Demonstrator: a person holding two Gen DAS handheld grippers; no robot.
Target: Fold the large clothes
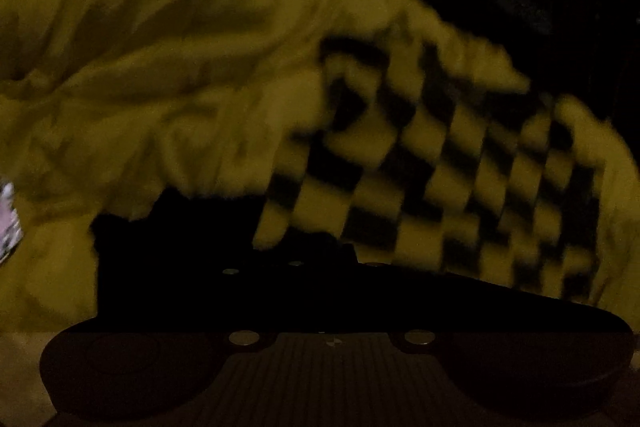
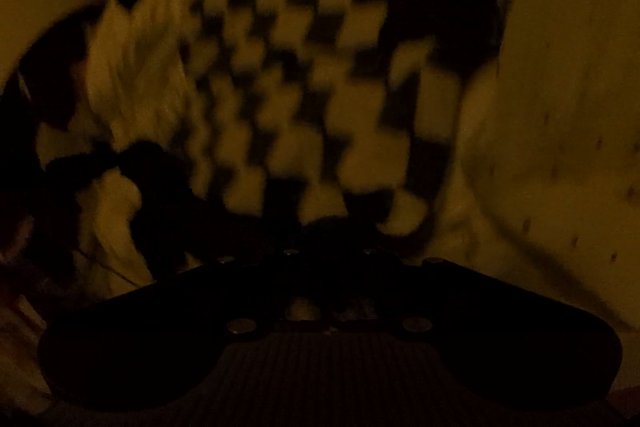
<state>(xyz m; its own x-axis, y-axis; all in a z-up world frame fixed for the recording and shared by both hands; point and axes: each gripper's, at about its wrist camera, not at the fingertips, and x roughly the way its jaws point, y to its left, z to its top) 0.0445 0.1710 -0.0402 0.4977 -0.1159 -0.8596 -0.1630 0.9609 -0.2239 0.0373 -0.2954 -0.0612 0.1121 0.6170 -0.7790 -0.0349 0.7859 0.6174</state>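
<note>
Dim yellowish light over everything, and both views are blurry, so details are hard to come by. Behind the cloth in the left wrist view it's just black at the top and right, nothing I can make out.

Left wrist view: the big garment (image 1: 168, 75) fills most of the picture, pale yellow and rumpled on the left, with a black-and-yellow checkered panel (image 1: 432, 167) running down to the right. Its upper edge slants from upper left down to the right against the dark. The left gripper (image 1: 304, 251) points steeply down into the cloth; its fingers are lost in black shadow at the base of the checkered part, so I can't see the tips, but the jaws are pressed together and the fabric bunches right there, so it looks pinched on the garment. A tiny white-and-pink scrap (image 1: 8, 215) shows at the far left edge; can't tell what it is.

Right wrist view: the checkered part (image 2: 304, 79) is dead ahead here, filling the middle. Only this view shows a pale surface with small dark specks (image 2: 560, 147) on the right, past the cloth's edge, which is the only open room I see. The right gripper (image 2: 328, 231) is also tilted down, its jaws closed tight with the checkered fabric gathered at the tips.
</note>
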